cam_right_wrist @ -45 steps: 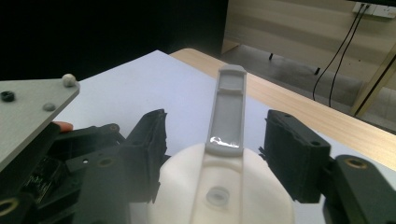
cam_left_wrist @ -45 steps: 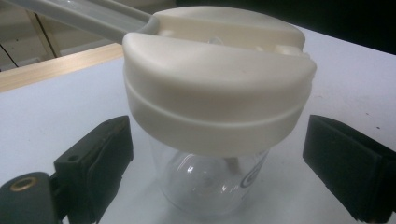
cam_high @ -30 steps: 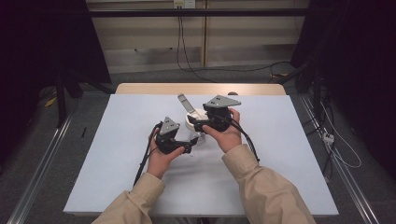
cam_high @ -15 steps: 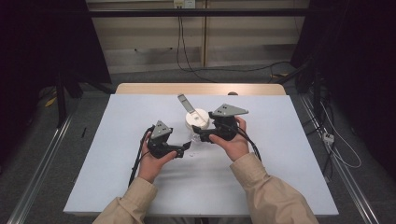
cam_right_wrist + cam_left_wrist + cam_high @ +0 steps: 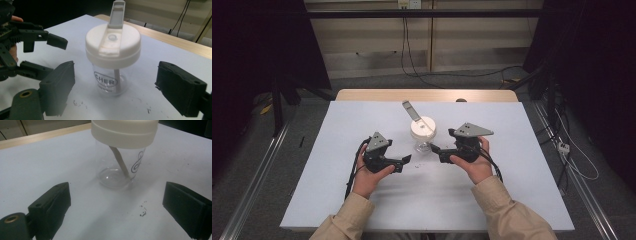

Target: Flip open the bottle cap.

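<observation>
We see a white tabletop [image 5: 337, 190] with dark crumbs [image 5: 143, 213], and black cables [image 5: 407, 55] on the floor behind.

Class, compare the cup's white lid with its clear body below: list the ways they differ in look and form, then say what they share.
1. The lid is opaque white; the cup body is clear, showing a straw inside.
2. The lid is wider and overhangs the narrower body.
3. The lid carries a flip cap standing open; the body carries dark printed lettering.

Shared: both are round, joined as one upright cup on the white table, untouched by either hand-held gripper.
</observation>
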`<move>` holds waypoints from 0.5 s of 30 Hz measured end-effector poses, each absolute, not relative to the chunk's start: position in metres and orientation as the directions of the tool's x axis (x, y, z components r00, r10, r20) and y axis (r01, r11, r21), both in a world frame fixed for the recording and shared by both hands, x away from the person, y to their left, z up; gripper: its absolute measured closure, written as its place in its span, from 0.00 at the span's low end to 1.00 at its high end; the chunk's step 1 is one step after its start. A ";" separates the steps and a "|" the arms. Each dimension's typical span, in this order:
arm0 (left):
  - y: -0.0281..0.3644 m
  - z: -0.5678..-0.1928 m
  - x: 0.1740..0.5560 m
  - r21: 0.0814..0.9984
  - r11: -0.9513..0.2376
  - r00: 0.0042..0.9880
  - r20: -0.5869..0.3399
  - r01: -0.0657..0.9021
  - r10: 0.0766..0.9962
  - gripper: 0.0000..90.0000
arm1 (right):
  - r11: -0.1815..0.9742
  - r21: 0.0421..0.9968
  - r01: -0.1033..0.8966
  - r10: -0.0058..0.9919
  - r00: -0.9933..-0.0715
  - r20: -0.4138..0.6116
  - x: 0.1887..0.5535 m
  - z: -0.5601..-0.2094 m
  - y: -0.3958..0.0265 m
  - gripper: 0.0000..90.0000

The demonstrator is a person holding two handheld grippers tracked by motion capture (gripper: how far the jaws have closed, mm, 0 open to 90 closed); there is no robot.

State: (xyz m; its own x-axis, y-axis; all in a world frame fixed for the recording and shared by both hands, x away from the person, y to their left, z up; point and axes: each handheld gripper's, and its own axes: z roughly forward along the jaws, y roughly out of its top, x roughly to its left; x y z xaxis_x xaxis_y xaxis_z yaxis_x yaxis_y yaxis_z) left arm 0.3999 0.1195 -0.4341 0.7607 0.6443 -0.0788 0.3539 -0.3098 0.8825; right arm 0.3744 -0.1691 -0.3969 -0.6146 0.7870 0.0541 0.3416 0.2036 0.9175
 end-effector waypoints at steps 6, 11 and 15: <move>0.130 -0.434 0.396 0.879 -0.317 0.763 -0.077 0.355 0.642 0.08 | 0.212 0.915 0.344 0.787 -0.615 0.049 0.364 -0.405 -0.179 0.17; 0.141 -0.438 0.393 0.878 -0.314 0.758 -0.081 0.362 0.648 0.08 | 0.219 0.910 0.353 0.793 -0.608 0.045 0.357 -0.415 -0.187 0.16; 0.150 -0.439 0.390 0.873 -0.320 0.754 -0.080 0.369 0.652 0.08 | 0.215 0.904 0.369 0.799 -0.598 0.055 0.353 -0.421 -0.194 0.15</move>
State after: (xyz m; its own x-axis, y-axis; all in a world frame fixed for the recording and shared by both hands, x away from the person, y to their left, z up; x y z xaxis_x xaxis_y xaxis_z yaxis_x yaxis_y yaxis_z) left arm 0.3897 0.1500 -0.4395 0.7542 0.6518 -0.0803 0.3693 -0.3199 0.8725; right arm 0.3533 -0.1939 -0.4213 -0.5985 0.7993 0.0547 0.3691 0.2145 0.9043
